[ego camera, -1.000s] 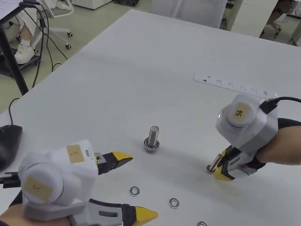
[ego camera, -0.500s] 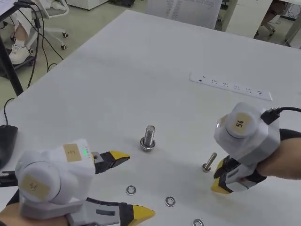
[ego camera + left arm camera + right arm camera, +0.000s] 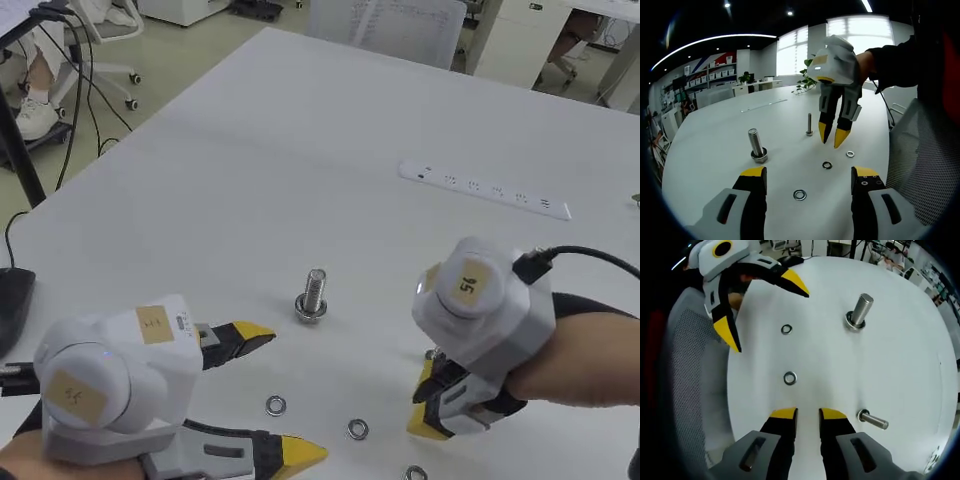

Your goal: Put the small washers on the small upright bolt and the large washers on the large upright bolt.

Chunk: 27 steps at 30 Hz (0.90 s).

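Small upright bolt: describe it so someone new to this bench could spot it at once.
On the white table, look right beside the yellow tips of the right gripper. The small upright bolt stands there, a thin metal pin on a small base. The only other bolt, the large upright bolt, is far thicker, has a broad base and stands apart from that gripper.

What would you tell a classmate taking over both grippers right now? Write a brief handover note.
Left gripper: jaws wide open, empty, near the loose washers.
Right gripper: jaws slightly apart, empty, beside the small bolt.
Large bolt and small bolt both stand upright on the table.
Three washers lie flat between the grippers.
Done: bolts upright; no washer clearly on either.
Left: thread each washer onto its matching bolt; washer sizes are hard to tell here.
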Available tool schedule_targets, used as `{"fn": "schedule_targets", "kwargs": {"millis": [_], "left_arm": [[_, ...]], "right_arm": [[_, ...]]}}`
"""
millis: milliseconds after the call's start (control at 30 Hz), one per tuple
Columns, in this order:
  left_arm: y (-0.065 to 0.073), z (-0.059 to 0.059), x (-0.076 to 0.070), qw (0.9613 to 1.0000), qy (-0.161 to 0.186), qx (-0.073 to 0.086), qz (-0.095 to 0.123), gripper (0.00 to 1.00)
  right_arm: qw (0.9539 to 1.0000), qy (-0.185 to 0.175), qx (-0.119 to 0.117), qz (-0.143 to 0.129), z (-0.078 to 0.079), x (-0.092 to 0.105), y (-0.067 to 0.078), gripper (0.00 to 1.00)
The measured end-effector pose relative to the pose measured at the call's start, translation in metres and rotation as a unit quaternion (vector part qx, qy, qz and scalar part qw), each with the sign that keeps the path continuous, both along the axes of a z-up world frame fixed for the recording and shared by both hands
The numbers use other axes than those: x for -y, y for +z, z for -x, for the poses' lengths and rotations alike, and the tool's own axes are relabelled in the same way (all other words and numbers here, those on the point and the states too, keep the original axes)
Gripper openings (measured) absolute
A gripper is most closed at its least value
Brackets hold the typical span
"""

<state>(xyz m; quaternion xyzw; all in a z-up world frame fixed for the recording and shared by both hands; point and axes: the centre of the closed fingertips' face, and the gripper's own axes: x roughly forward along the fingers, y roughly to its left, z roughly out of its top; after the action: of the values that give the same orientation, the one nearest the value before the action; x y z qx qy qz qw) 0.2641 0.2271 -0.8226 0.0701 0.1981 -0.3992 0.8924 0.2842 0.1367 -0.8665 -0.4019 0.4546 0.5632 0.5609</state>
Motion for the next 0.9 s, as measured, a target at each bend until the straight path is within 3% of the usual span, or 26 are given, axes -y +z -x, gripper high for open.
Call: {"fn": "schedule_targets", "kwargs": {"millis": [533,900], "left_arm": [[0.001,0.0,0.0,1.0,0.0,0.002,0.001,0.68],[0.001,0.002,-0.001,1.0,0.001,0.004,0.002,0.67]], "right_arm": [[0.9985,0.054,-0.002,0.001,0.018,-0.03,-0.007,0.19],[0.9969,0.077,0.009,0.011,0.023,-0.036,-0.012,0.19]]}}
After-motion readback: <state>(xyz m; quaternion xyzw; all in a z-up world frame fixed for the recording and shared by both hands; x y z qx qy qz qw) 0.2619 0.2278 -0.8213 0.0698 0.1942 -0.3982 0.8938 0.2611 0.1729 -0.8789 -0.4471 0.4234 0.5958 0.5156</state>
